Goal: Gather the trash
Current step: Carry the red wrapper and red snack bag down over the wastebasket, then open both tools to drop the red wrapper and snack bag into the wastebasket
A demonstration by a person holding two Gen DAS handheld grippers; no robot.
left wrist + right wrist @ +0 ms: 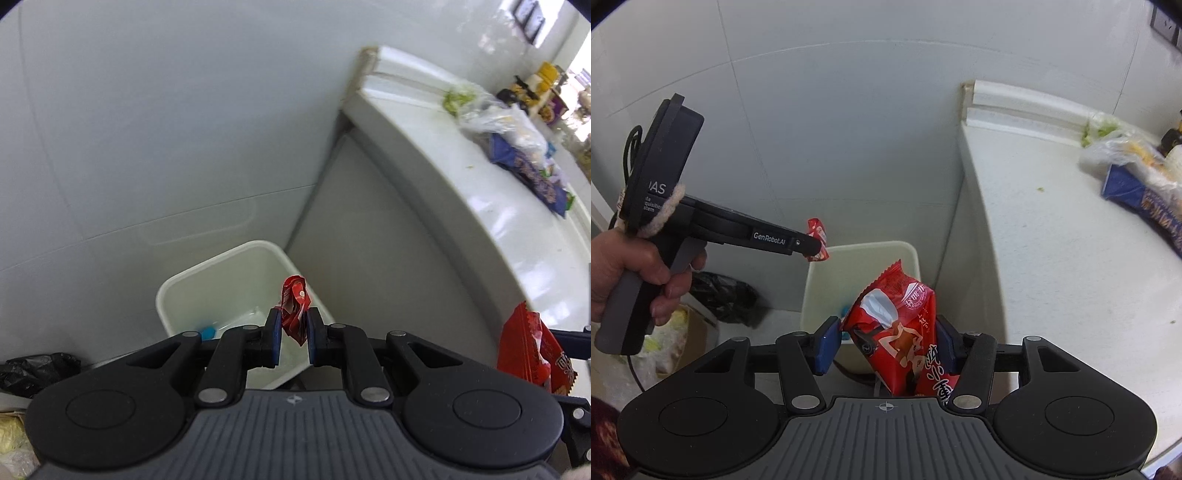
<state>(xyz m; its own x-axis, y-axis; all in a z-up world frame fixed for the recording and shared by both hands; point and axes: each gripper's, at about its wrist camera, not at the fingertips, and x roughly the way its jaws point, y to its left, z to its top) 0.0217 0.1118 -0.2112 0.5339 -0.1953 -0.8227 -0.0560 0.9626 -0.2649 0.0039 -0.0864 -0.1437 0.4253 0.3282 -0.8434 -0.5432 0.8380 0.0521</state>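
Left wrist view showed your left gripper [294, 325] clamped on a small red wrapper [294, 314], held above the white bin [236, 266] beside the counter [461, 206], presumably ready to drop. Your right gripper [886, 341] pinched a large red snack bag [905, 332] upright over that bin too.

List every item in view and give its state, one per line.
left gripper: shut on small red wrapper, above the bin.
right gripper: shut on large red snack bag.
white bin: open, nearly empty, something blue at the bottom.
blue packet: lying on the counter.
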